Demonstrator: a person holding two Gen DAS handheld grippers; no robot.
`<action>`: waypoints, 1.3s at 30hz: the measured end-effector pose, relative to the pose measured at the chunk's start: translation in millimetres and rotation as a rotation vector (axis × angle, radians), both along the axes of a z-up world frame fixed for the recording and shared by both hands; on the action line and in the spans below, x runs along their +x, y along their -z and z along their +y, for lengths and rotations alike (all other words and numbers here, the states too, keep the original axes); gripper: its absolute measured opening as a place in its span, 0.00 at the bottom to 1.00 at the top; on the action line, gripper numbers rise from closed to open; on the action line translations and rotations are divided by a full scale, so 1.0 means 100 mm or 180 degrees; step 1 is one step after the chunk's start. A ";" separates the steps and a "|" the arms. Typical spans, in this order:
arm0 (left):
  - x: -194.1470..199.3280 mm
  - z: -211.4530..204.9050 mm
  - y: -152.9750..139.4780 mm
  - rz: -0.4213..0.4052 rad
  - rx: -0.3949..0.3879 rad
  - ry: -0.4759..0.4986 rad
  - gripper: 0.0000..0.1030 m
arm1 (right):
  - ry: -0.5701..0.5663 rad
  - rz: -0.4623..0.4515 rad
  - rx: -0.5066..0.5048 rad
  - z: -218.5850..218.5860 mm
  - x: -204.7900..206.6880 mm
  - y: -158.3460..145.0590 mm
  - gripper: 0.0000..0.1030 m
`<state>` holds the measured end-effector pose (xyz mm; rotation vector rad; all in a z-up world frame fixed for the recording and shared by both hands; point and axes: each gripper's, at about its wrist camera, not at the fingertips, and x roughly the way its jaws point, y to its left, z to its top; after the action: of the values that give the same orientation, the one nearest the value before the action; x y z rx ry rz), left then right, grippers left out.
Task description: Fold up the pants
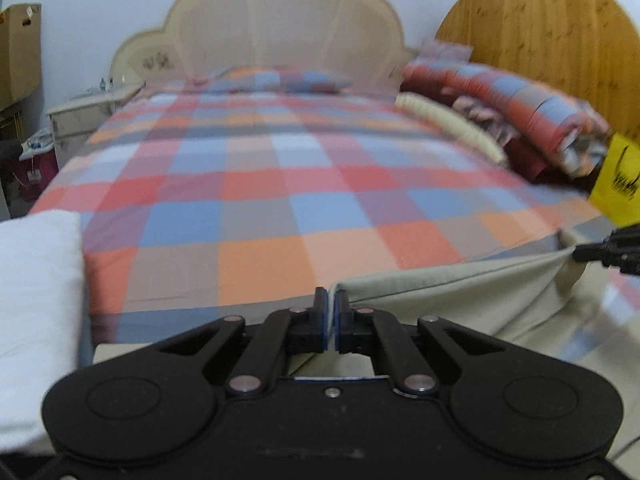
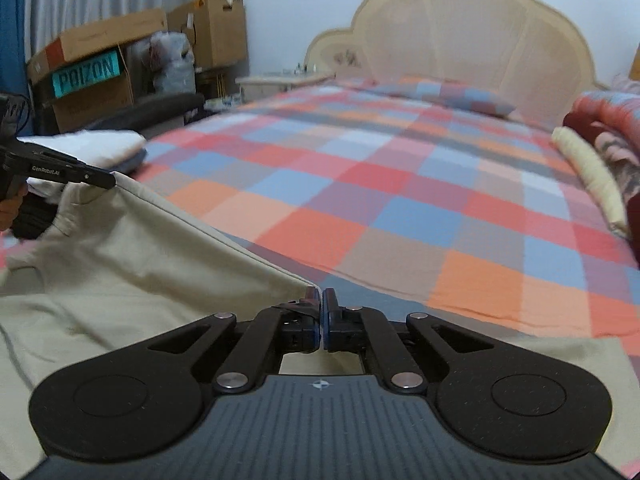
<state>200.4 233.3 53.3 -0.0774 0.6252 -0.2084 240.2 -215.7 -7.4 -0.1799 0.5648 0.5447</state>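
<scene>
The left gripper (image 1: pixel 333 300) was clamped on one corner of the beige pants (image 1: pixel 460 300), and the right gripper (image 2: pixel 320 300) was clamped on the other corner of the same edge, which stretched taut between them, lifted above the near edge of the checkered bed (image 1: pixel 260 184). The rest of the pants sagged onto that near edge. A folded white cloth (image 2: pixel 100 142) lay at the bed's left edge, rolled bedding (image 1: pixel 520 100) along its right edge, a pillow (image 2: pixel 440 94) by the headboard (image 1: pixel 288 20)

Left gripper (image 1: pixel 333 300): jaws closed, pinching a fabric edge, pointing downward at a slant. Right gripper (image 2: pixel 320 298): jaws closed on the same edge, likewise slanted. Both raised, well apart.
</scene>
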 end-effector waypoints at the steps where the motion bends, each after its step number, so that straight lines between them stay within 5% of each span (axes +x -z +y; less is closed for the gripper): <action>1: -0.13 -0.01 -0.08 -0.0050 -0.0026 0.0008 0.03 | 0.0001 -0.0039 0.0021 -0.02 -0.11 -0.04 0.00; 15: -1.90 -0.31 -0.49 -0.0258 -0.0045 0.0048 0.03 | 0.0031 -0.0324 -0.0047 0.05 -1.50 -0.12 0.00; 24: -2.71 -0.27 -0.03 0.0052 -0.0192 -0.0222 0.03 | 0.0044 -0.0138 -0.0039 0.17 -2.00 0.20 0.00; 30: -2.81 -0.25 0.34 0.0261 -0.0144 -0.0330 0.03 | 0.0242 0.0068 -0.0056 0.32 -2.20 0.61 0.01; 33: -2.85 -0.27 0.56 0.0431 -0.0048 -0.0381 0.15 | 0.0423 0.0079 -0.0002 0.38 -2.25 0.80 0.02; 35: -2.92 -0.23 0.60 0.0454 -0.0148 -0.0444 0.34 | 0.0521 0.0053 0.0115 0.37 -2.27 0.80 0.12; 37: -3.05 -0.15 0.55 0.0368 -0.0264 -0.0555 0.64 | 0.0588 0.0063 0.0267 0.34 -2.33 0.75 0.20; 39: -3.17 -0.07 0.47 0.0250 -0.0314 -0.0686 0.67 | 0.0661 0.0103 0.0418 0.29 -2.37 0.70 0.26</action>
<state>-116.9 226.7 6.6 -0.2479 0.6797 -0.0277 3.2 -187.0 -77.6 0.0124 0.5697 0.3816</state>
